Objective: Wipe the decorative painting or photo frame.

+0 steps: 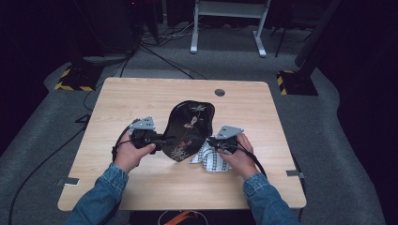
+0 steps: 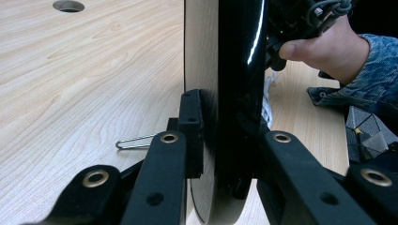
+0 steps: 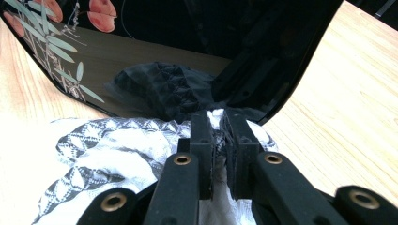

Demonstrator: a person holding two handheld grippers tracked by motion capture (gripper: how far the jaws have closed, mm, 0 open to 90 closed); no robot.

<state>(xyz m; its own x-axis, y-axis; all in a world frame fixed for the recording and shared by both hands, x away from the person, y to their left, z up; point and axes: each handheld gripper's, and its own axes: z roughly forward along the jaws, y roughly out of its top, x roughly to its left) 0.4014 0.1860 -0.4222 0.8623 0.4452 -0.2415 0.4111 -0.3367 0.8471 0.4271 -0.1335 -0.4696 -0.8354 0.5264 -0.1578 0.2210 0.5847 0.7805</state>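
Holding black tray (image 1: 190,129) by its near left edge with your left gripper (image 1: 162,140), jaws clamped on rim, tray tilted above table (image 1: 141,96). Your right gripper (image 1: 212,143) pinches patterned cloth (image 1: 209,159) just beside tray's right edge.

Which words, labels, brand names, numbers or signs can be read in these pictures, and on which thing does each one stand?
None: no picture shows readable words, numbers or brand names.
The black tray bears painted flowers and leaves, no writing.
The cloth bears a black-and-white geometric pattern, no writing.
The yellow-and-black stripes on the stand bases on the floor are hazard marking, without text.
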